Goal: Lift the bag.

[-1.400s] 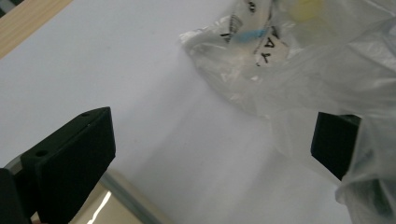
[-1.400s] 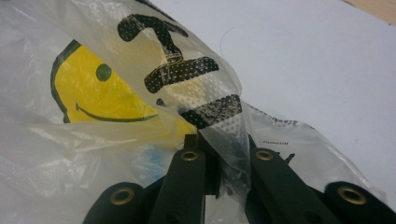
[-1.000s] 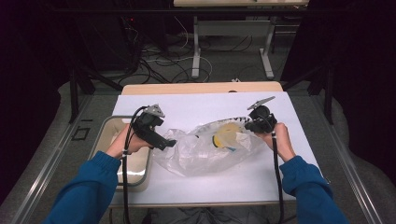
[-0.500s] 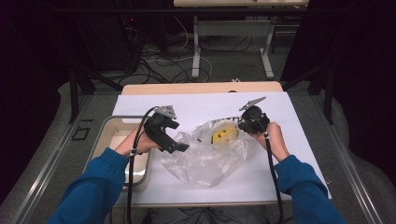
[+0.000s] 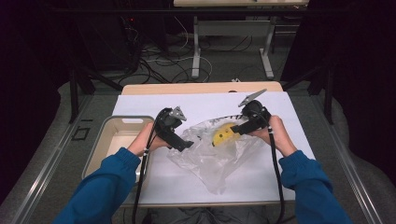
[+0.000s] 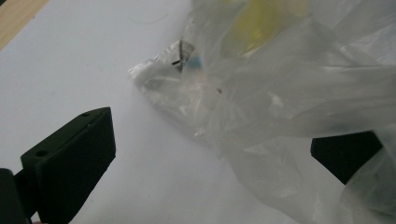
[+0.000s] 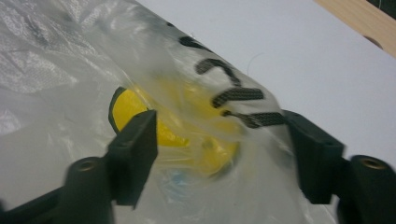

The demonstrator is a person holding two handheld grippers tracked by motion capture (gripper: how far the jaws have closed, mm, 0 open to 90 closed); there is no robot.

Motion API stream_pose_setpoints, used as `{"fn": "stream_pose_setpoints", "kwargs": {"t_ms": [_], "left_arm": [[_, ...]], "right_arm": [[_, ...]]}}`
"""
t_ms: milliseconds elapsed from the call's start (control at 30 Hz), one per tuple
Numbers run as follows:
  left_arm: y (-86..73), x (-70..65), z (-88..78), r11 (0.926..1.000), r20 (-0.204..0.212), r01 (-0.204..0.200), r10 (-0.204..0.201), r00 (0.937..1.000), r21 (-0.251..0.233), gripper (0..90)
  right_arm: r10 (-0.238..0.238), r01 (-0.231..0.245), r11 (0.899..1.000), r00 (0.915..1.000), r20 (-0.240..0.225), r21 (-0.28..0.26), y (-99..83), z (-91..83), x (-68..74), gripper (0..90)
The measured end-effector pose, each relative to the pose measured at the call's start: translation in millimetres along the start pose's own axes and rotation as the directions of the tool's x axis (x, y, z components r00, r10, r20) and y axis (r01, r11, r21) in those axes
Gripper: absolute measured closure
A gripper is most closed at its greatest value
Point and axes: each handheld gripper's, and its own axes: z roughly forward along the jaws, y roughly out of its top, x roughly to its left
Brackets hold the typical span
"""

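Observation:
A crumpled clear plastic bag (image 5: 219, 161) lies on the white table, with a yellow round object (image 5: 222, 135) inside near its top. My left gripper (image 5: 188, 144) sits at the bag's left edge, open, and a fold of bag film (image 6: 280, 116) lies between its jaws, draped over the right one. From the right, my right gripper (image 5: 234, 129) reaches into the bag's top, open. In the right gripper view its jaws stand wide on either side of the yellow object (image 7: 187, 126), which shows through film bearing a black printed strip (image 7: 233, 98).
A beige tray (image 5: 108, 140) stands at the table's left edge, under my left forearm. The white sheet (image 5: 205, 105) covers a wooden tabletop whose far edge (image 5: 201, 87) shows. Cables trail from both grippers toward the person.
My left gripper has moved right to the bag's edge. My right gripper has moved left and down onto the yellow object. The bag has bunched and shifted slightly.

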Motion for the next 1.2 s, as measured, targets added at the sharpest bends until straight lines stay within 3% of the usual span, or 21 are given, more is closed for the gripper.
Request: {"fn": "stream_pose_setpoints", "kwargs": {"t_ms": [33, 133, 233, 300, 333, 367, 433, 533, 567, 600, 633, 667, 800, 833, 867, 900, 933, 1033, 1100, 1133, 1200], "left_arm": [[0.6, -0.3, -1.5, 0.9998, 0.024, 0.001, -0.001, 0.9997, -0.021, 0.3], [0.9, -0.1, -8.9, 0.9972, 0.089, -0.008, 0.015, 0.9959, -0.075, 0.3], [-2.0, 2.6, -17.4, 0.9899, 0.151, 0.023, -0.002, 0.9886, -0.140, 0.3], [-4.5, 6.0, -21.8, 0.9851, 0.158, 0.061, -0.035, 0.9868, -0.161, 0.4], [-6.0, 7.1, -22.6, 0.9871, 0.124, 0.057, -0.039, 0.9915, -0.149, 1.1], [-8.1, 8.4, -22.4, 0.9873, 0.122, 0.061, -0.043, 0.9916, -0.147, 1.5], [-16.1, 13.1, -23.4, 0.9879, 0.051, 0.089, -0.083, 0.9952, -0.127, 3.0], [-31.7, 21.7, -26.4, 0.9853, -0.011, 0.138, -0.140, 0.9901, -0.100, 5.8], [-35.7, 25.0, -27.3, 0.9852, -0.014, 0.144, -0.146, 0.9892, -0.094, 5.8], [-40.9, 29.3, -29.2, 0.9784, 0.000, 0.178, -0.179, 0.9839, -0.105, 5.8], [-43.9, 30.7, -30.6, 0.9742, -0.005, 0.183, -0.185, 0.9828, -0.132, 5.8], [-45.0, 31.2, -32.3, 0.9737, 0.004, 0.180, -0.181, 0.9835, -0.140, 5.7], [-46.9, 27.9, -35.2, 0.9827, 0.001, 0.139, -0.139, 0.9902, -0.123, 5.7], [-51.3, 33.1, -40.8, 0.9729, 0.031, 0.162, -0.159, 0.9868, -0.165, 0.0], [-54.5, 35.2, -46.1, 0.9652, 0.017, 0.181, -0.181, 0.9833, -0.188, 2.0], [-57.5, 37.5, -49.0, 0.9700, -0.030, 0.167, -0.175, 0.9842, -0.177, 3.9], [-59.0, 38.5, -48.2, 0.9681, -0.014, 0.176, -0.182, 0.9832, -0.178, 3.5], [-56.0, 36.5, -48.1, 0.9589, -0.016, 0.189, -0.197, 0.9803, -0.212, 1.0], [-56.1, 35.1, -50.7, 0.9663, -0.087, 0.172, -0.191, 0.9776, -0.191, 0.6], [-57.8, 37.0, -51.2, 0.9647, -0.086, 0.179, -0.198, 0.9764, -0.193, 0.0], [-57.5, 36.8, -51.2, 0.9679, -0.090, 0.175, -0.193, 0.9770, -0.181, 0.0]], "right_arm": [[-0.025, 0.025, 0.999, 0.9996, -0.015, 0.026, 2.1, 8.0, 0.7, 55.7], [-0.025, 0.020, 0.998, 0.9978, 0.061, 0.067, 0.7, 29.6, 0.2, 88.2], [0.034, -0.046, 0.991, 0.9952, 0.091, 0.125, -6.7, 48.0, -7.1, 90.0], [0.031, -0.046, 0.990, 0.9927, 0.117, 0.133, -12.3, 57.3, -13.8, 90.0], [0.052, -0.070, 0.986, 0.9918, 0.117, 0.152, -15.2, 59.2, -16.8, 90.0], [0.059, -0.080, 0.983, 0.9895, 0.132, 0.163, -17.0, 59.8, -17.9, 90.0], [0.061, -0.089, 0.981, 0.9846, 0.164, 0.170, -20.4, 58.1, -19.2, 90.0], [0.097, -0.129, 0.980, 0.9751, 0.200, 0.152, -28.9, 51.4, -26.1, 90.0], [0.094, -0.126, 0.982, 0.9729, 0.211, 0.142, -31.3, 48.0, -27.2, 90.0], [0.095, -0.126, 0.984, 0.9698, 0.224, 0.125, -32.6, 44.7, -27.8, 90.0], [0.105, -0.129, 0.986, 0.9736, 0.203, 0.107, -33.5, 40.0, -30.3, 90.0], [0.104, -0.128, 0.987, 0.9677, 0.230, 0.093, -33.6, 38.9, -29.4, 90.0], [0.114, -0.137, 0.987, 0.9656, 0.234, 0.085, -36.6, 36.3, -34.4, 90.0], [0.105, -0.139, 0.985, 0.9523, 0.287, 0.103, -38.2, 37.0, -34.6, 90.0], [0.088, -0.132, 0.986, 0.9339, 0.347, 0.106, -43.2, 36.5, -38.5, 90.0], [0.140, -0.171, 0.981, 0.9469, 0.290, 0.086, -48.3, 34.4, -45.5, 90.0], [0.177, -0.200, 0.977, 0.9573, 0.228, 0.079, -51.8, 32.5, -47.5, 90.0], [0.124, -0.153, 0.983, 0.9591, 0.254, 0.097, -47.7, 33.5, -42.3, 90.0], [0.142, -0.166, 0.983, 0.9607, 0.238, 0.082, -50.8, 31.8, -43.5, 90.0], [0.161, -0.183, 0.980, 0.9620, 0.221, 0.082, -51.9, 29.3, -41.9, 90.0], [0.142, -0.154, 0.987, 0.9702, 0.196, 0.047, -52.4, 21.3, -36.8, 80.1]]}}
